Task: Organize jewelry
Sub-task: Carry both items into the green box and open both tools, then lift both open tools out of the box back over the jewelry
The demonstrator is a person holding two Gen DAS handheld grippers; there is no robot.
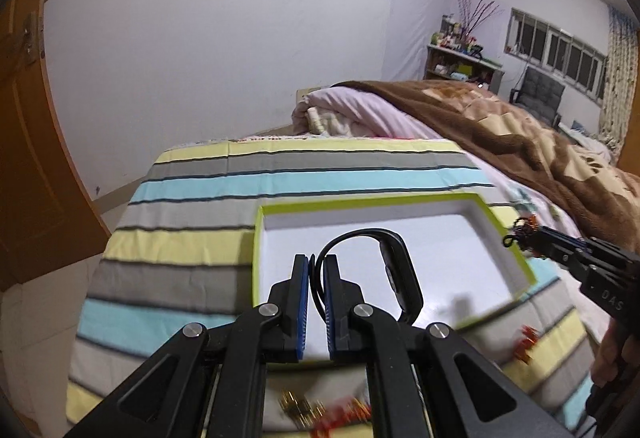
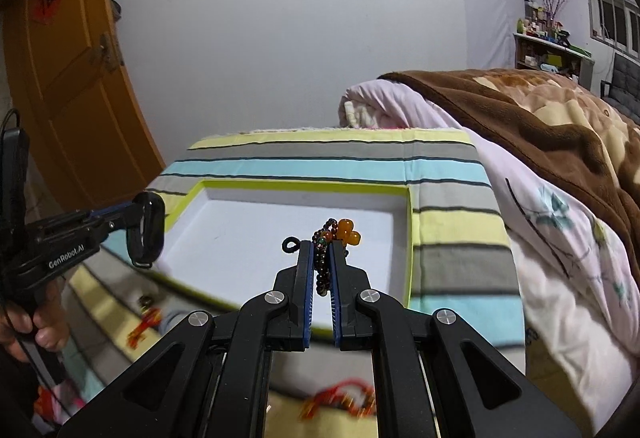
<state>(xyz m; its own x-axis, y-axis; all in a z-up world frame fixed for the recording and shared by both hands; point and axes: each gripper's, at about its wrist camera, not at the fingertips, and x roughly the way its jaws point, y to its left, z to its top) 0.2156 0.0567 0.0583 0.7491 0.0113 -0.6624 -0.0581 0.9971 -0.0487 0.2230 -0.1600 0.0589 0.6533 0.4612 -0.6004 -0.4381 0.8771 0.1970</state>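
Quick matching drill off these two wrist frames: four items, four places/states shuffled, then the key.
Items:
1. black smart band
2. beaded bracelet
3. green-rimmed tray
4. brown blanket

Places/states:
A. lies on the striped cloth, nothing inside
B. pinched in the right gripper
C. spread over the bed
D. pinched by its strap in the left gripper

Pairs: 1-D, 2-B, 3-A, 4-C

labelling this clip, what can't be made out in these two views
- Red and gold pieces on the striped cloth: left wrist view, motion-blurred and partly behind the left gripper; type unclear.
- Bead bracelet: right wrist view, its lower part hidden between the right gripper's pads.
- Black wristband: left wrist view, its near strap runs behind the fingers.
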